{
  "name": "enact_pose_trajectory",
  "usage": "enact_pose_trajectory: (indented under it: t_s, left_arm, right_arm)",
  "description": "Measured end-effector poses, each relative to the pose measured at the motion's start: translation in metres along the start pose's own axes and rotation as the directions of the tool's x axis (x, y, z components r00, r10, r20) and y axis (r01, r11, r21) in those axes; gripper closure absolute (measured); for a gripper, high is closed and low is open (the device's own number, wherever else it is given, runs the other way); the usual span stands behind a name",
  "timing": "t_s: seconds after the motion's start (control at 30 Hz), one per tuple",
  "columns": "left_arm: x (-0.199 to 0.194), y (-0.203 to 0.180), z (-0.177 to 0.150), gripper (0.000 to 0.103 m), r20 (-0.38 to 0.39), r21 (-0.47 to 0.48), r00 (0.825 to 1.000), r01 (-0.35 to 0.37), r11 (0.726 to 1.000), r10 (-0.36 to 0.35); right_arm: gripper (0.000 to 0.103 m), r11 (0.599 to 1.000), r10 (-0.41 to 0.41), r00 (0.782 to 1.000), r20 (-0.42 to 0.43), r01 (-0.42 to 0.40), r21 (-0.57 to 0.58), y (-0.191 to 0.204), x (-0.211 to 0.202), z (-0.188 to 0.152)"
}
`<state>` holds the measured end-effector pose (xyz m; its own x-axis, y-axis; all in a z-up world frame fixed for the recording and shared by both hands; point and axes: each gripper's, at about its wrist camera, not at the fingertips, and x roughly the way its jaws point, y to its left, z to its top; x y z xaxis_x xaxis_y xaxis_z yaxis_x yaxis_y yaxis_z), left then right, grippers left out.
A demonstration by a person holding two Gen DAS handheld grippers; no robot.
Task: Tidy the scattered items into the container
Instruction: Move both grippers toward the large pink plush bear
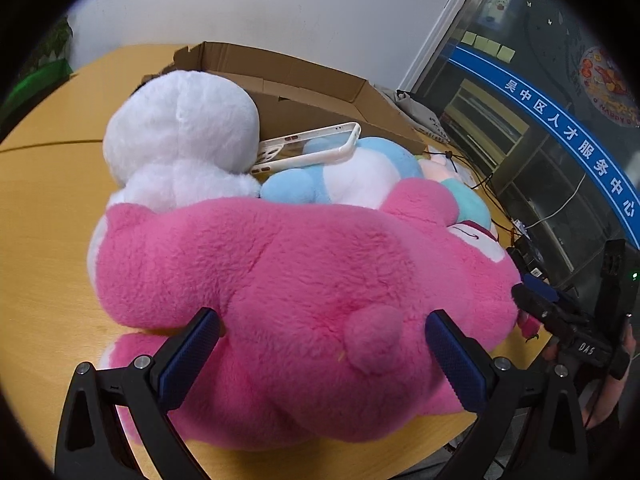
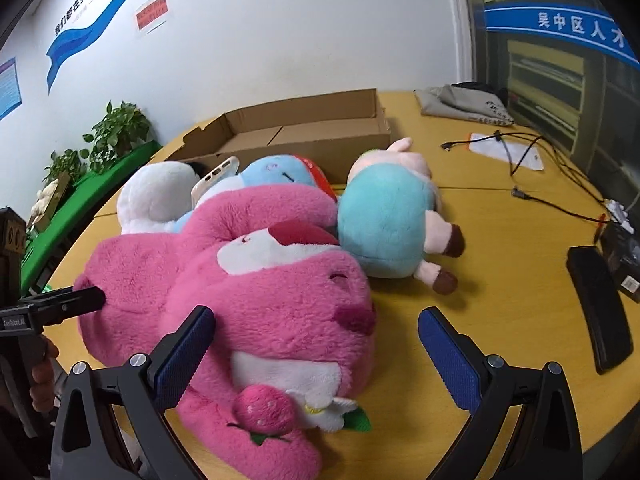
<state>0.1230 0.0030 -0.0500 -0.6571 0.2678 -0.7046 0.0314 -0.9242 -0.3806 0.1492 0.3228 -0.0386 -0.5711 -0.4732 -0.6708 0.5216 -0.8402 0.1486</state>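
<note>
A big pink plush bear [image 1: 304,272] lies on the wooden table [image 1: 48,208]. My left gripper [image 1: 324,336] is open, its blue pads on either side of the bear's tail end. My right gripper [image 2: 318,334] is open around the bear's [image 2: 260,280] head. Behind the bear lie a white plush [image 1: 180,136], a blue plush [image 1: 340,176] with a white phone case [image 1: 308,148] resting on it, and a teal pig plush [image 2: 384,224]. The open cardboard box [image 2: 304,132] sits behind them, holding nothing that I can see.
A grey cloth bag [image 2: 464,104], black cables [image 2: 520,160] and a flat black object [image 2: 600,308] lie on the right side of the table. Potted plants [image 2: 112,132] stand by the wall at the left. A glass door is at the right.
</note>
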Motion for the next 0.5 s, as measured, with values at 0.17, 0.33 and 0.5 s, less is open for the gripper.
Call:
enact_pose_trajectory:
  t_s: [0.17,0.33,0.5]
  left_arm:
    - [-0.001,0.003,0.002,0.001,0.014,0.003,1.000,0.021,1.000,-0.021]
    - [-0.007,0.002,0.003,0.001,0.038,0.009,0.999,0.026,1.000,-0.026]
    - [0.003,0.001,0.002,0.001,0.009,0.011,0.999,0.054,0.998,-0.054]
  right_arm:
    - [0.000,0.999,0.018,1.000,0.012,-0.018,-0.033,0.009,0.004,0.000]
    - [0.000,0.996,-0.008,0.999,0.041,0.011,-0.090,0.023,-0.003,0.001]
    - [0.000,0.998,-0.028,0.999,0.025,0.029,-0.058,0.015,0.001,-0.001]
